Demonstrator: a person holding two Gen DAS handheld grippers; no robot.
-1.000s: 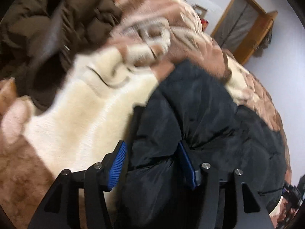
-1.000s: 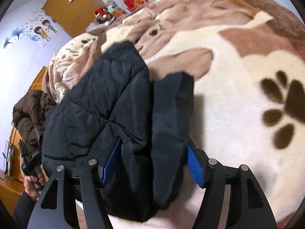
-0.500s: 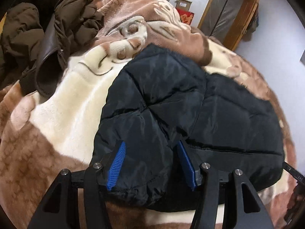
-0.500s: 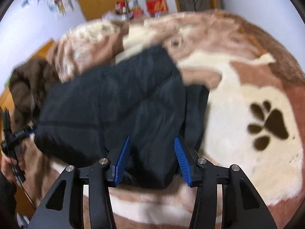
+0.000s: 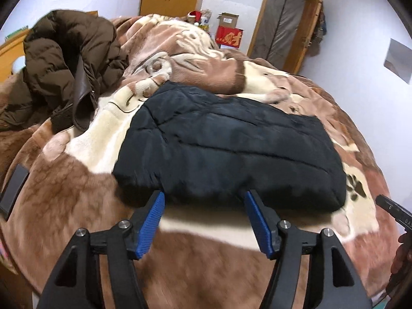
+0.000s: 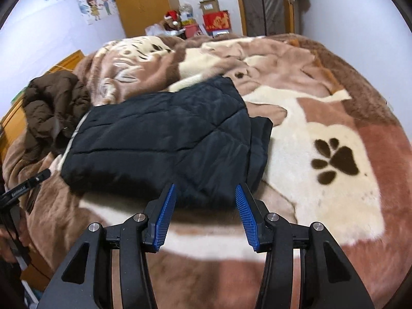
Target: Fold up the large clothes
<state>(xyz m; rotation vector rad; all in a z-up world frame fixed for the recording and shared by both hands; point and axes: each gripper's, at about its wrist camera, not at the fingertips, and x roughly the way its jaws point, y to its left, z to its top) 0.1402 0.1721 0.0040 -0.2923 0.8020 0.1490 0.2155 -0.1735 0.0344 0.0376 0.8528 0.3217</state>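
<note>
A bed covered by a plush brown-and-cream blanket (image 5: 77,170) (image 6: 322,97) fills both views, its pile printed with animal shapes and a dark paw print (image 6: 334,159) (image 5: 356,188) on a cream patch. On the blanket, toward the near edge of the bed, lies the black quilted jacket (image 5: 226,152) (image 6: 164,141), folded into a thick, roughly rectangular bundle with its stitched panels facing up; in the right wrist view a second layer of the same black fabric sticks out along the bundle's right side. A crumpled brown puffer coat (image 5: 64,59) (image 6: 51,108) is heaped at the far left edge of the bed, apart from the black jacket. Beyond the far end of the bed stand wooden doors and a red cardboard box (image 5: 229,37) (image 6: 216,20) among other clutter. The left tool (image 5: 204,197) is spread wide apart with nothing between its blue pads (image 5: 152,226), its tips just at the near edge of the folded jacket; contact cannot be told. The right tool (image 6: 206,190) is likewise apart and empty, its blue pads (image 6: 246,219) framing the jacket's near right corner. A flat dark object (image 5: 13,190) lies on the blanket near the left edge of the bed.
</note>
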